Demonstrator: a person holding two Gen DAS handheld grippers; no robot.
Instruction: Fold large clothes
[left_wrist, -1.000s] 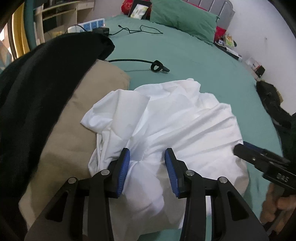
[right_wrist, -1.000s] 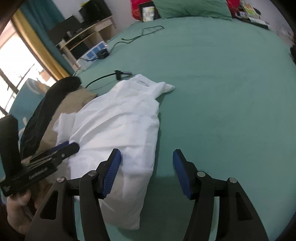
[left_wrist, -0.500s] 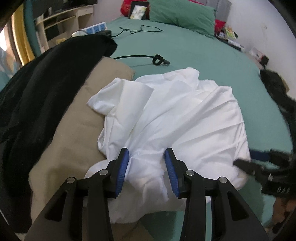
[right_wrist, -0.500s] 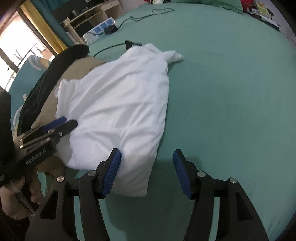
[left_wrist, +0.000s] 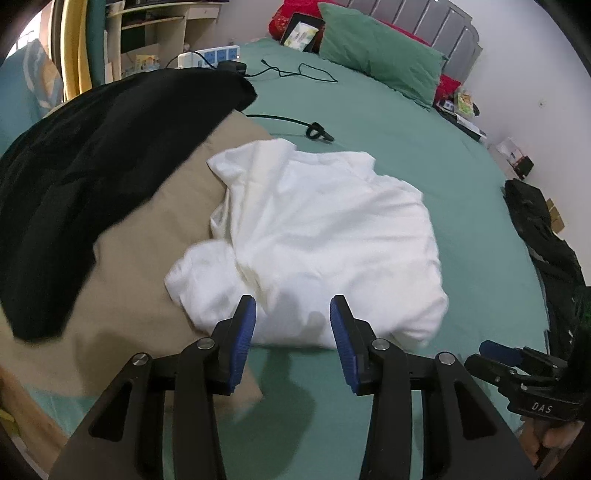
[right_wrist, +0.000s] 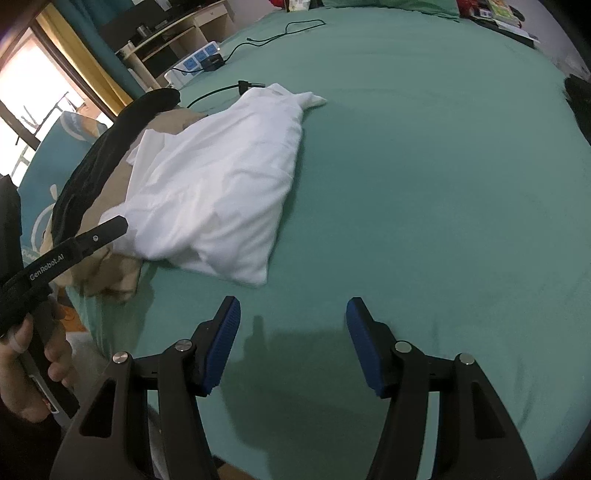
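Observation:
A crumpled, roughly folded white garment (left_wrist: 317, 236) lies on the green bed sheet (left_wrist: 461, 192), its left part resting on a beige garment (left_wrist: 147, 258). My left gripper (left_wrist: 291, 332) hovers at its near edge, open, with nothing between the blue pads. In the right wrist view the white garment (right_wrist: 218, 188) lies up and left of my right gripper (right_wrist: 293, 339), which is open over bare sheet (right_wrist: 424, 184). The left gripper's finger (right_wrist: 92, 236) reaches in from the left, held by a hand (right_wrist: 29, 369). The right gripper (left_wrist: 517, 369) shows at the left view's lower right.
A black garment (left_wrist: 92, 166) lies over the beige one at the left. Beyond the white garment are a black cable with a clip (left_wrist: 314, 131), a power strip (left_wrist: 210, 57) and a green pillow (left_wrist: 380, 55). Dark clothes (left_wrist: 546, 240) hang off the right bed edge.
Both grippers have drawn back toward the near bed edge. The white garment now lies ahead of the fingers instead of under them. The jaws' spread looks unchanged.

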